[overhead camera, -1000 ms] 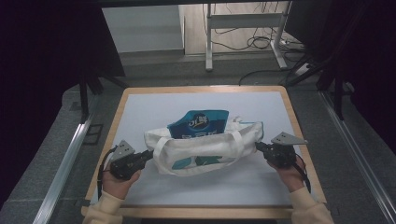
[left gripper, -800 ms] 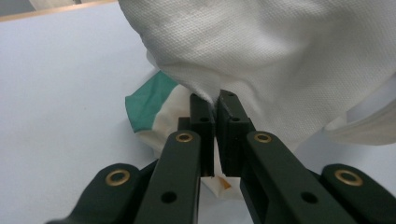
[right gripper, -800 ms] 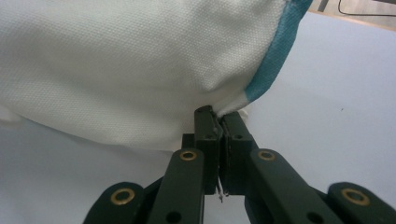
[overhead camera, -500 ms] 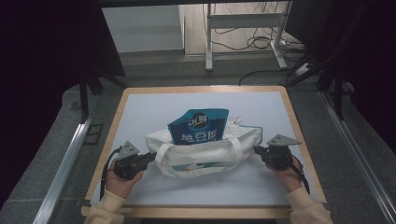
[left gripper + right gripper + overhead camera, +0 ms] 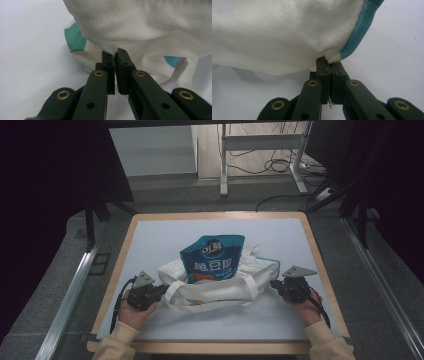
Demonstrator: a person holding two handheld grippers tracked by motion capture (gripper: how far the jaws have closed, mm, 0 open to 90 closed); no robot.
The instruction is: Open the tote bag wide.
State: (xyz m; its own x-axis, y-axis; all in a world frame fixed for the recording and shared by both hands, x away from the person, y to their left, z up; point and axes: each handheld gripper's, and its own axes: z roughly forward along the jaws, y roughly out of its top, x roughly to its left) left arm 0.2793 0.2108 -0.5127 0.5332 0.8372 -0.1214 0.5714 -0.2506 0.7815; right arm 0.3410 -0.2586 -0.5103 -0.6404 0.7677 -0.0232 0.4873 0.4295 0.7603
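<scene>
Your left gripper [image 5: 161, 290] is clamped on the white tote bag [image 5: 220, 287], your right gripper [image 5: 274, 284] pinching its opposite edge. The blue snack pouch [image 5: 213, 257] stands in the bag between them.

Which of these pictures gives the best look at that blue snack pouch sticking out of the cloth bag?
The high view: the blue pouch stands in the white tote bag, its printed front facing the camera. The gripper views look along shut jaws pinching the bag's cloth; the left gripper view shows a small blue patch that may be the pouch.
</scene>
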